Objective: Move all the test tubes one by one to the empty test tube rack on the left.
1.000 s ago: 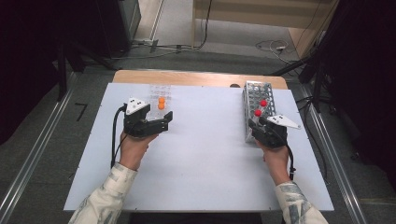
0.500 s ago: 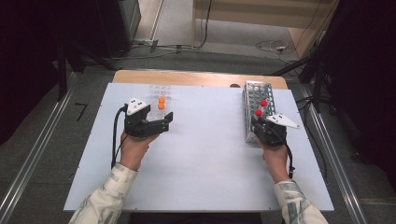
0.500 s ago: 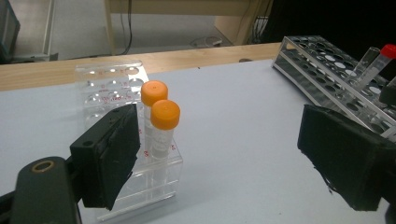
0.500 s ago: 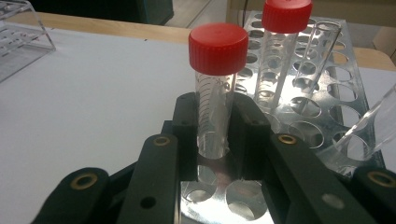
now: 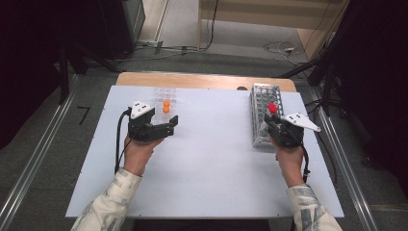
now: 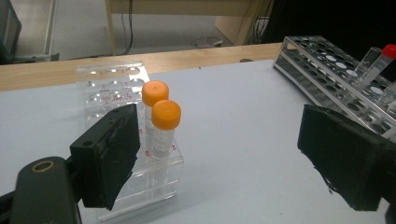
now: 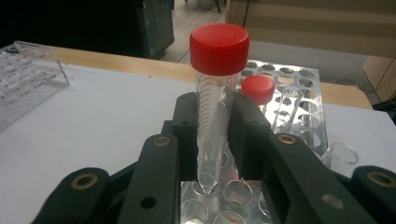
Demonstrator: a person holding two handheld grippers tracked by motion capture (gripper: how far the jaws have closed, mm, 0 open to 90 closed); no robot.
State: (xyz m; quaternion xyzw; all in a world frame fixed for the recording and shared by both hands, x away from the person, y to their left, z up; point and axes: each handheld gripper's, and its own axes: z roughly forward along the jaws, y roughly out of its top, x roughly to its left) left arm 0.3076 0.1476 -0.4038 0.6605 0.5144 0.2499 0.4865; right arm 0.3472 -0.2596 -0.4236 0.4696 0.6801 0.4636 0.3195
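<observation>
Right gripper [image 7: 215,140] (upright) around red-capped tube [image 7: 216,93]

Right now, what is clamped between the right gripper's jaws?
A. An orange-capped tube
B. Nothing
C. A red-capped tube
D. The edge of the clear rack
C: in the right gripper view the right gripper has its jaws pressed on both sides of a clear red-capped tube, whose tip hangs just above a hole of the metal rack.
</observation>
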